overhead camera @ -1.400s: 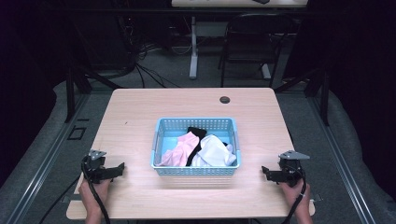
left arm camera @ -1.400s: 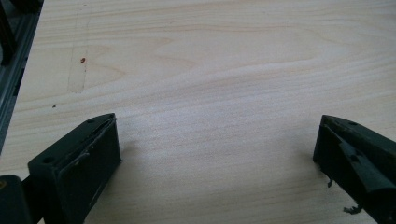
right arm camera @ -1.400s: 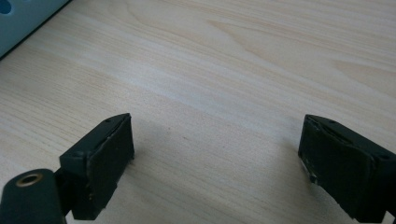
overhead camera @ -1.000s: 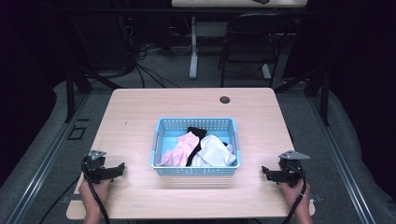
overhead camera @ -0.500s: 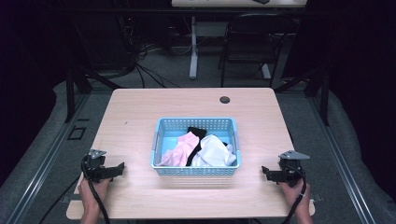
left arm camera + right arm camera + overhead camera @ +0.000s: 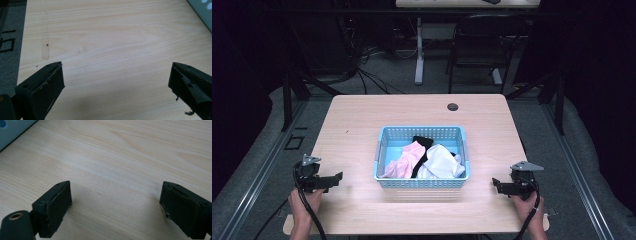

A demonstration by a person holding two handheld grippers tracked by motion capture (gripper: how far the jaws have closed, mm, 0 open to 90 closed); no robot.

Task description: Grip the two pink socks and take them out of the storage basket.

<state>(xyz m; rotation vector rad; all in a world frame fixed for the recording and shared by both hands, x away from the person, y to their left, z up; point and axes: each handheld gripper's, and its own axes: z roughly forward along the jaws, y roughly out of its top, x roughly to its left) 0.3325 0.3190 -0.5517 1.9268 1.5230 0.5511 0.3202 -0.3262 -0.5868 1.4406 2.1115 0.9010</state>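
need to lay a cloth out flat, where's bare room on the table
Bare wood lies between the basket and the far edge by the grommet, and between the basket and each claw, left and right. The basket itself is crowded with clothes.

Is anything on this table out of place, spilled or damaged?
Nothing serious. The blue basket sits square on the table, with the pink, white and black cloths heaped loosely inside it. The table has one faint pale streak. Both grippers rest open.

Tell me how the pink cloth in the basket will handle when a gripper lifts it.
The pink cloth lies crumpled, so it is probably floppy and light and would drape from the jaws. It overlaps the black cloth and touches the white cloth in the blue basket, so it may drag them along.
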